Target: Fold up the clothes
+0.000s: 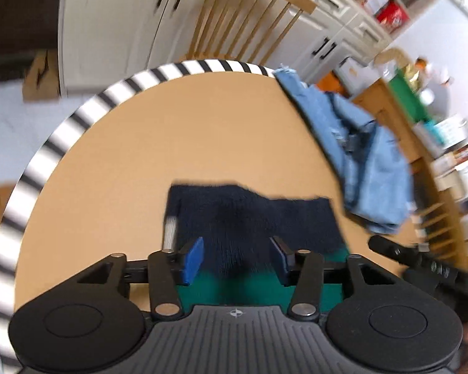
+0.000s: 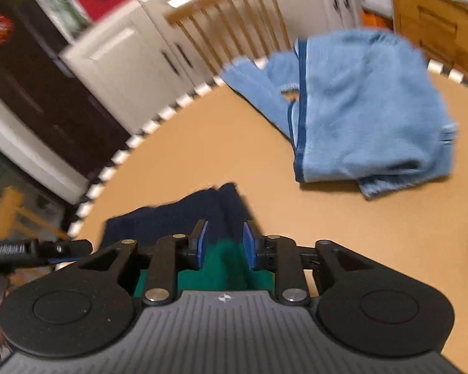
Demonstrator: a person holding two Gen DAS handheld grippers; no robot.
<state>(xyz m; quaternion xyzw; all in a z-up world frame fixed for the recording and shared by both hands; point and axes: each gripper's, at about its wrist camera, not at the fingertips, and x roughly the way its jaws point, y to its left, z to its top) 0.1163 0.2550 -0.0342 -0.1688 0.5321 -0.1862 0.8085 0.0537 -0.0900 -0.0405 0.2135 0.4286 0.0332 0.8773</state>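
Note:
A folded navy and green knitted garment (image 1: pixel 249 215) lies on the round tan table (image 1: pixel 140 143), close to me. My left gripper (image 1: pixel 236 249) hovers over it, open, with blue pads (image 1: pixel 193 260) set wide and nothing pinched. In the right wrist view the same garment (image 2: pixel 184 215) sits under my right gripper (image 2: pixel 225 240), whose pads stand a little apart, the green cloth showing through the gap. A crumpled light blue garment (image 2: pixel 365 115) lies further back on the table (image 2: pixel 202 143); in the left wrist view this blue garment (image 1: pixel 368 162) is at the right.
The table has a black-and-white striped rim (image 1: pixel 78 115). A wooden spindle-back chair (image 1: pixel 246 15) stands behind it, with white cabinets (image 1: pixel 115 25) beyond. A wooden cupboard (image 2: pixel 436 21) is at the far right. The other gripper's black body (image 1: pixel 421 265) shows at the right edge.

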